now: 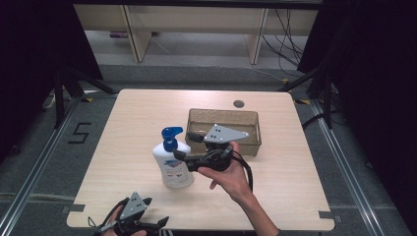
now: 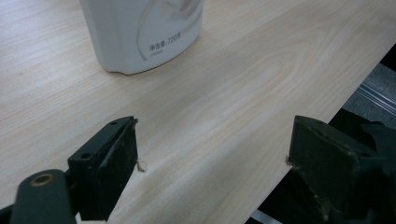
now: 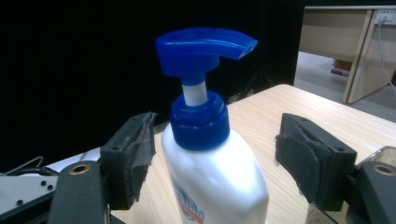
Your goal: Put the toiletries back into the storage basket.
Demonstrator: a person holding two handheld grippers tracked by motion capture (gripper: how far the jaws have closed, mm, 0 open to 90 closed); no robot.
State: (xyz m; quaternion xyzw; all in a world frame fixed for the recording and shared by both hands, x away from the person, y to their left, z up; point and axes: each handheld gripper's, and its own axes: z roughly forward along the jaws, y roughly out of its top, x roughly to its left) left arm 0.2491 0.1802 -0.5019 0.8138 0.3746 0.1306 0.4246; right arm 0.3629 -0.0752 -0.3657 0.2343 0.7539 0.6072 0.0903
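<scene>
The table (image 1: 147, 113) is the largest thing, a pale wooden top on which everything else is set. Behind and to the right of the pump bottle (image 1: 172, 160) a clear brown plastic bin (image 1: 248, 130) is placed, seemingly empty. The pump bottle itself, white with a blue collar and blue pump head, stands upright near the middle of the table, toward the person's side.

Just to the right of the bottle the right gripper (image 1: 183, 147) is held level by the person's hand, its jaws apart and straddling the bottle's shoulder below the blue collar; in the right gripper view (image 3: 210, 154) a gap is seen between each pad and the white body, so nothing is yet gripped. Well in front of the bottle, at the table's near edge, the left gripper (image 1: 157, 223) is rested, its jaws wide apart with nothing between them (image 2: 212, 163).

The step in hand is judged to be the grasp of the bottle. Next, the jaws would need to be closed squarely on the shoulder or neck before any lift, perhaps toward the bin.
</scene>
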